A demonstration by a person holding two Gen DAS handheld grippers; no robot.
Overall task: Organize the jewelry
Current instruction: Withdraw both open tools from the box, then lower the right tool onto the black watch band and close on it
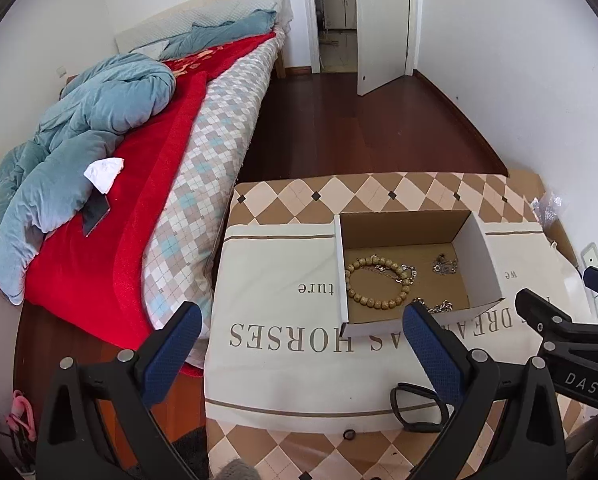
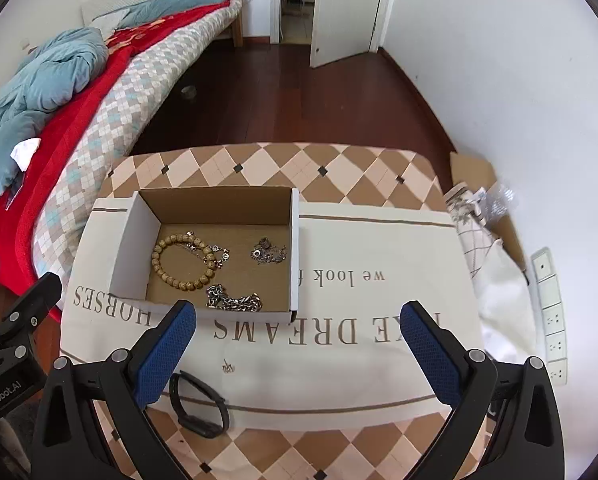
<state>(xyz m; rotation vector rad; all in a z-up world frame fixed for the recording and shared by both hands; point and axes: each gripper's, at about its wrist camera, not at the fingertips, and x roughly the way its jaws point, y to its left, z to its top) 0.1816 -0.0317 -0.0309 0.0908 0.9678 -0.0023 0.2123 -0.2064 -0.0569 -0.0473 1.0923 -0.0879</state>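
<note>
Cardboard box [image 2: 215, 210] long axis toward door | beaded bracelet [image 2: 183, 258] flat inside | both tongs spread, empty

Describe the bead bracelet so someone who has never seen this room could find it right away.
Beside the bed stands a checkered table with an open cardboard box on it. The bead bracelet lies in the box's left half. It is the only ring of round tan beads; its neighbours, a thin chain and a heavy chain, are silver metal.
</note>
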